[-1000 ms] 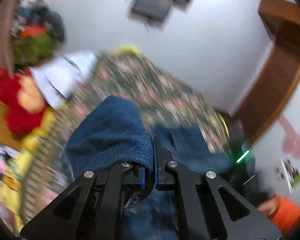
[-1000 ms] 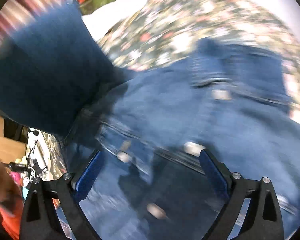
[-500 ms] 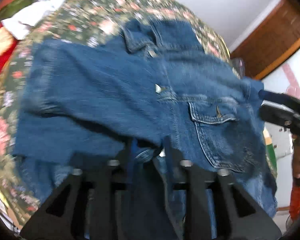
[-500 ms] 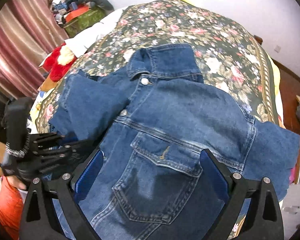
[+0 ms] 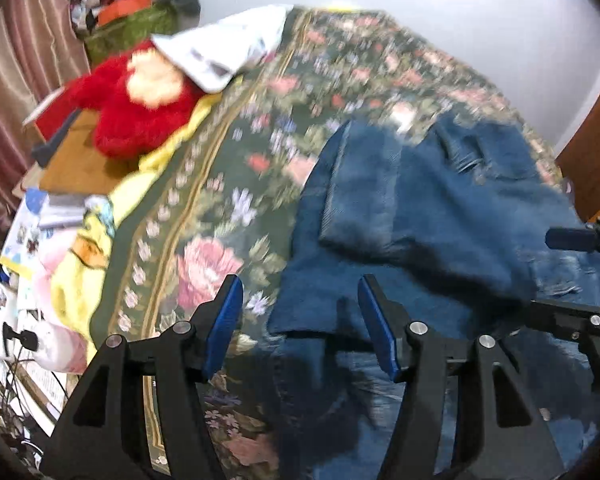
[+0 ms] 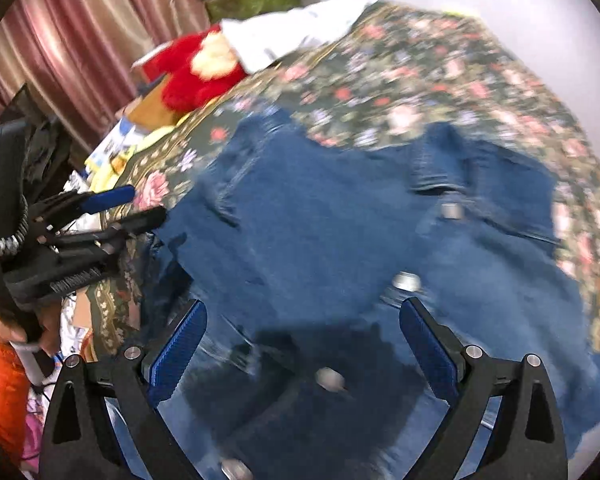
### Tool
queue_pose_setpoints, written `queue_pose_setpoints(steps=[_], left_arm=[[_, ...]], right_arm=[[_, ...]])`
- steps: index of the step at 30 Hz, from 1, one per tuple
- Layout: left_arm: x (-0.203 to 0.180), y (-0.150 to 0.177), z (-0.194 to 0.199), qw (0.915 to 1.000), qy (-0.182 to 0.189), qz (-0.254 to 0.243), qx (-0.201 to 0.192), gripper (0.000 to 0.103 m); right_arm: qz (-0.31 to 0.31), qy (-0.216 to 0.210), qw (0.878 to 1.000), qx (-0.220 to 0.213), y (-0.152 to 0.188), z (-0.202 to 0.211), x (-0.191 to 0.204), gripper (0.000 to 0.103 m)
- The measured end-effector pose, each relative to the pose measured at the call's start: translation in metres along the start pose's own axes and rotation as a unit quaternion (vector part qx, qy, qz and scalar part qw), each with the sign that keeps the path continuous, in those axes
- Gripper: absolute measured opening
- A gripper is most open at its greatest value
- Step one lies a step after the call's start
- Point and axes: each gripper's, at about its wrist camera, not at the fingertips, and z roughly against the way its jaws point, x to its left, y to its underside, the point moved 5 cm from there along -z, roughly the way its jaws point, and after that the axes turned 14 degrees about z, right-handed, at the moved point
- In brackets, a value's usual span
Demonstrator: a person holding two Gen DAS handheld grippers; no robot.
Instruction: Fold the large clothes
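Left gripper (image 5: 300, 324) and right gripper (image 6: 302, 346) above denim jacket (image 6: 340, 220); jaws agape, empty.

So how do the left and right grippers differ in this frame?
The left gripper hovers over the denim jacket's edge, where it meets the floral bedspread; the right gripper is wholly over the jacket front, near its metal buttons. The left gripper's gap looks narrower than the right's. Both are open and hold nothing.
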Motion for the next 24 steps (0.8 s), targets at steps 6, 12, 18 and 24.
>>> queue_pose_setpoints(steps=[6,12,18,24], left_arm=[[0.017,0.015,-0.037,0.9996,-0.006,-0.004,0.027,0.062],[0.0,0.034,-0.045,0.9957,-0.038,-0.084,-0.001,0.08],[-0.001,0.037,-0.048,0.9944,-0.048,-0.094,-0.014,0.085],[-0.002,0.037,-0.046,0.9944,-0.051,-0.092,-0.01,0.085]], right_arm=[[0.045,0.072,0.995,0.044,-0.027,-0.065,0.007,0.097],[0.12,0.154,0.98,0.039,-0.027,-0.096,0.01,0.088],[0.117,0.165,0.979,-0.003,-0.03,-0.079,0.002,0.033],[0.067,0.158,0.984,-0.04,-0.023,-0.04,-0.017,0.018]])
